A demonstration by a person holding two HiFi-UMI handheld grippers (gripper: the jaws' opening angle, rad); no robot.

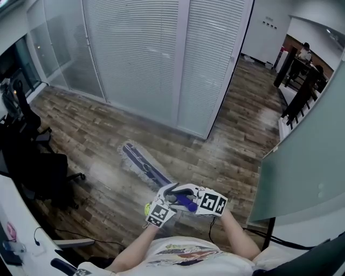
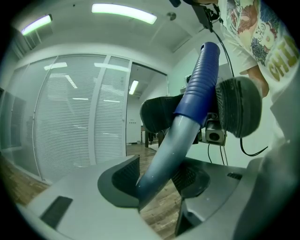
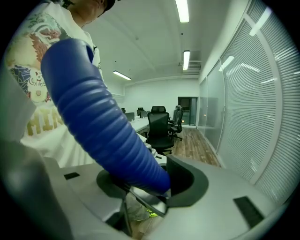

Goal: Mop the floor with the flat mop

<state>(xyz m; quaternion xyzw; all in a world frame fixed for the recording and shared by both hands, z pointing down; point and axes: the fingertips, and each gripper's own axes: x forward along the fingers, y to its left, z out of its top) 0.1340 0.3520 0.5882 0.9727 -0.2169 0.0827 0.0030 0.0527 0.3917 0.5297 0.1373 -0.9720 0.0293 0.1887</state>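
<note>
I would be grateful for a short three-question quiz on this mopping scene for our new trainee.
1. True or false: the mop head lies on the wooden floor.
2. What is the right gripper shut on? A. the ribbed blue grip B. the mop head C. nothing
3. Which gripper holds the mop handle lower down, nearer the mop head?
Key: 1 true; 2 A; 3 the left gripper.

A wood floor (image 1: pixel 97 126) is bounded by glass walls (image 1: pixel 135 54) covered with white blinds. Black chairs (image 1: pixel 38 161) are set by a white desk (image 1: pixel 21 223); strip lights (image 2: pixel 124 13) are lit overhead.
</note>
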